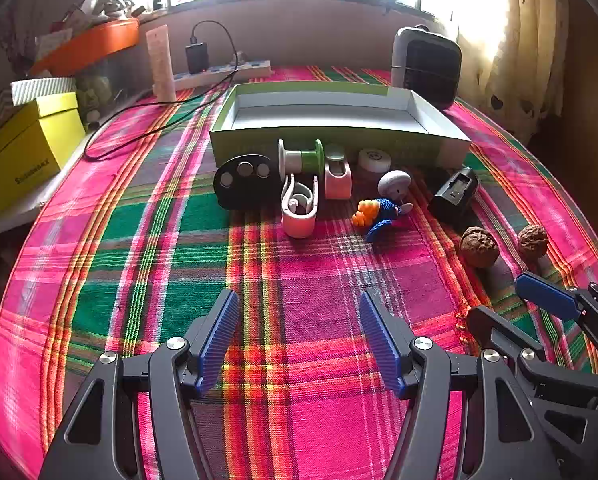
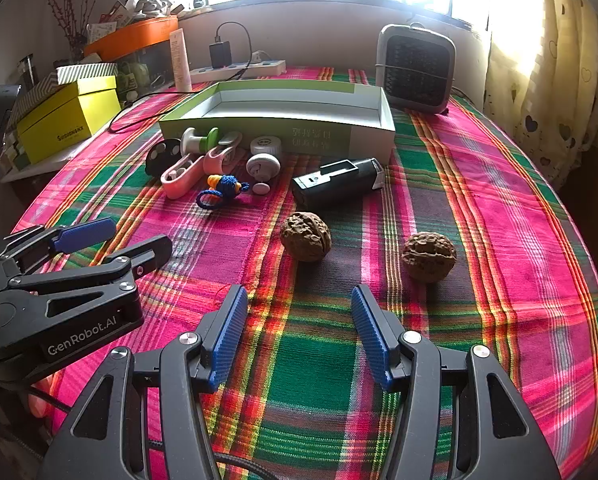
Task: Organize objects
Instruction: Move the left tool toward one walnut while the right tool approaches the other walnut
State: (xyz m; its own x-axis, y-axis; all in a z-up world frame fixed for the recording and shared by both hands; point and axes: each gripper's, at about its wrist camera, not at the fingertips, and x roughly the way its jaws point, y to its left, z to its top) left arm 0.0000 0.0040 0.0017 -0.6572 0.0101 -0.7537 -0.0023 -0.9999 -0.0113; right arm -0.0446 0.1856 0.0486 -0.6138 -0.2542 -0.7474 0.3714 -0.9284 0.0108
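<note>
An empty green-and-white box (image 1: 339,136) (image 2: 283,128) stands on the plaid cloth. In front of it lie small objects: a black oval piece (image 1: 243,182), a green-white spool (image 1: 301,157), two pink-white clips (image 1: 299,210), a white cap (image 1: 374,160), a blue-orange knitted toy (image 1: 381,212) (image 2: 223,188), a black battery-like block (image 1: 455,192) (image 2: 337,182) and two walnuts (image 2: 306,236) (image 2: 429,256). My left gripper (image 1: 297,340) is open and empty, well short of the objects. My right gripper (image 2: 297,336) is open and empty, just short of the walnuts.
A grey fan heater (image 2: 415,68) stands behind the box at the right. A power strip with a charger (image 2: 239,66), a white tube (image 2: 181,60), a yellow box (image 2: 71,118) and an orange bin (image 2: 133,38) line the back left. Curtains (image 2: 547,60) hang at right.
</note>
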